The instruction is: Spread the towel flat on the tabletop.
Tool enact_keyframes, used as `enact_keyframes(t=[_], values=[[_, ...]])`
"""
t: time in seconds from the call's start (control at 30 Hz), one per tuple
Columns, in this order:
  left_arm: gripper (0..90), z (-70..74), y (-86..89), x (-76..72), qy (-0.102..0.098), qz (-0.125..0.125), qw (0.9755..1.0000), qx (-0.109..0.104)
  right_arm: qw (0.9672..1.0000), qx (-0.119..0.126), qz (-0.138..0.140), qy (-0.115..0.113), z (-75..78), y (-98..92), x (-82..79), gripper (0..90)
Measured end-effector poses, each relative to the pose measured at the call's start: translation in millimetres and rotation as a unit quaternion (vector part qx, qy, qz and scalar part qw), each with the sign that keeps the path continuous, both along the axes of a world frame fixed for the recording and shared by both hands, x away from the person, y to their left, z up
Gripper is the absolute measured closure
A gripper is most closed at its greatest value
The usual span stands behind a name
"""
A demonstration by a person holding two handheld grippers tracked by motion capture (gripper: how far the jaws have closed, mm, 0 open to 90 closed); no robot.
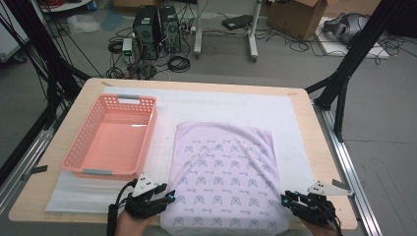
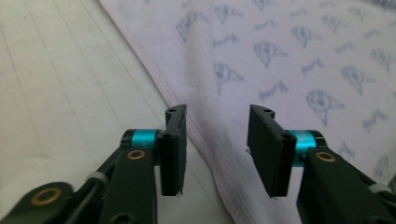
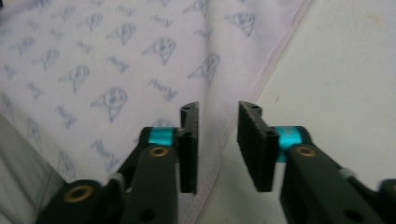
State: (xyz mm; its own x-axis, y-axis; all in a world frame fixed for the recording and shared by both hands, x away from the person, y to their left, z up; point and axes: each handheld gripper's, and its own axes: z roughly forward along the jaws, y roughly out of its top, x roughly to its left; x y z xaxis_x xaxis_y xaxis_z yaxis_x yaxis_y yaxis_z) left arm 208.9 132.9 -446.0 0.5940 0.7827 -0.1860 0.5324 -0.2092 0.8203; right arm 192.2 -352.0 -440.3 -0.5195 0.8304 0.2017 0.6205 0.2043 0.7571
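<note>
A pale lilac cloth (image 1: pixel 223 167) printed with small blue motifs lies flat on the white mat, its near edge at the table's front. My left gripper (image 1: pixel 169 196) sits at the cloth's near left corner, my right gripper (image 1: pixel 285 199) at the near right corner. In the left gripper view the gripper (image 2: pixel 217 116) is open, and the hemmed edge of the cloth (image 2: pixel 289 60) runs down between its jaws without being pinched. The right gripper (image 3: pixel 218 109) is also open, a narrower gap over the hem of the cloth (image 3: pixel 116 60).
An empty pink plastic basket (image 1: pixel 147 128) stands left of the cloth on a white mat (image 1: pixel 221 105) covering the wooden table (image 1: pixel 314 132). Black frame legs rise at both far sides. Computers, cables and boxes lie on the floor beyond.
</note>
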Motion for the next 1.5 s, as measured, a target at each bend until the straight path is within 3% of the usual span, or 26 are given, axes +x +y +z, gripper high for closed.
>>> enact_keyframes(t=[0.07, 0.2, 0.23, 0.33, 0.53, 0.7, 0.8, 0.9, 0.97, 1.1, 1.2, 1.27, 1.4, 1.43, 1.47, 1.5], values=[[53.0, 3.5, 1.8, 5.1, -0.008, -0.005, 0.9996, -0.026, 0.9999, 0.009, -0.006, -0.006, 0.3, 0.2, 2.5, 59.4], [46.1, 7.6, 3.2, 16.5, -0.030, -0.010, 0.9975, -0.064, 0.9997, 0.004, -0.004, -0.022, 0.1, 1.4, 7.9, 52.5], [44.3, 8.2, 2.8, 18.5, -0.043, -0.017, 0.9967, -0.066, 0.9997, 0.004, -0.003, -0.023, 0.6, 1.5, 9.5, 51.5], [43.8, 11.2, -1.2, 27.2, -0.054, -0.023, 0.9963, -0.062, 0.9993, 0.001, -0.006, -0.036, 4.7, -0.3, 15.5, 48.0], [43.0, 13.0, -12.4, 41.6, -0.054, -0.026, 0.9961, -0.064, 0.9980, 0.001, -0.013, -0.062, 15.9, -3.9, 40.3, 49.4], [42.8, 13.2, -17.5, 55.4, -0.041, -0.018, 0.9970, -0.064, 0.9976, 0.005, -0.024, -0.065, 19.3, -5.1, 73.3, 51.2], [42.7, 14.0, -19.8, 66.6, -0.028, -0.008, 0.9979, -0.057, 0.9983, 0.006, -0.031, -0.049, 15.6, -4.8, 102.8, 50.6], [42.6, 15.5, -21.7, 77.8, -0.018, -0.009, 0.9985, -0.050, 0.9974, 0.020, -0.056, -0.040, 10.3, -2.5, 134.6, 50.2], [42.2, 16.9, -21.9, 83.9, -0.014, -0.010, 0.9988, -0.046, 0.9969, 0.015, -0.069, -0.035, 7.9, 0.7, 152.5, 50.1], [40.8, 18.6, -21.6, 92.1, -0.010, -0.006, 0.9988, -0.048, 0.9957, 0.019, -0.081, -0.041, 8.7, 0.9, 174.9, 55.3], [40.4, 16.1, -22.2, 95.9, -0.008, -0.001, 0.9989, -0.047, 0.9958, 0.006, -0.085, -0.034, 9.2, 1.1, 192.1, 56.8], [40.5, 14.7, -22.4, 97.7, -0.008, 0.001, 0.9990, -0.043, 0.9956, 0.016, -0.087, -0.031, 7.6, 3.7, 202.9, 60.1], [40.5, 11.9, -22.8, 101.8, -0.005, 0.012, 0.9990, -0.042, 0.9973, 0.013, -0.072, 0.002, -3.5, 17.0, 222.5, 62.0], [40.6, 11.4, -22.5, 102.5, -0.003, 0.013, 0.9991, -0.040, 0.9976, 0.002, -0.068, 0.010, -6.9, 20.6, 225.3, 65.7], [40.6, 10.9, -22.7, 102.8, -0.002, 0.014, 0.9992, -0.038, 0.9975, -0.014, -0.068, 0.010, -9.3, 23.6, 226.5, 75.0], [40.6, 10.4, -22.7, 103.2, 0.000, 0.015, 0.9992, -0.036, 0.9967, -0.042, -0.070, -0.003, -8.2, 25.1, 225.7, 85.6]])
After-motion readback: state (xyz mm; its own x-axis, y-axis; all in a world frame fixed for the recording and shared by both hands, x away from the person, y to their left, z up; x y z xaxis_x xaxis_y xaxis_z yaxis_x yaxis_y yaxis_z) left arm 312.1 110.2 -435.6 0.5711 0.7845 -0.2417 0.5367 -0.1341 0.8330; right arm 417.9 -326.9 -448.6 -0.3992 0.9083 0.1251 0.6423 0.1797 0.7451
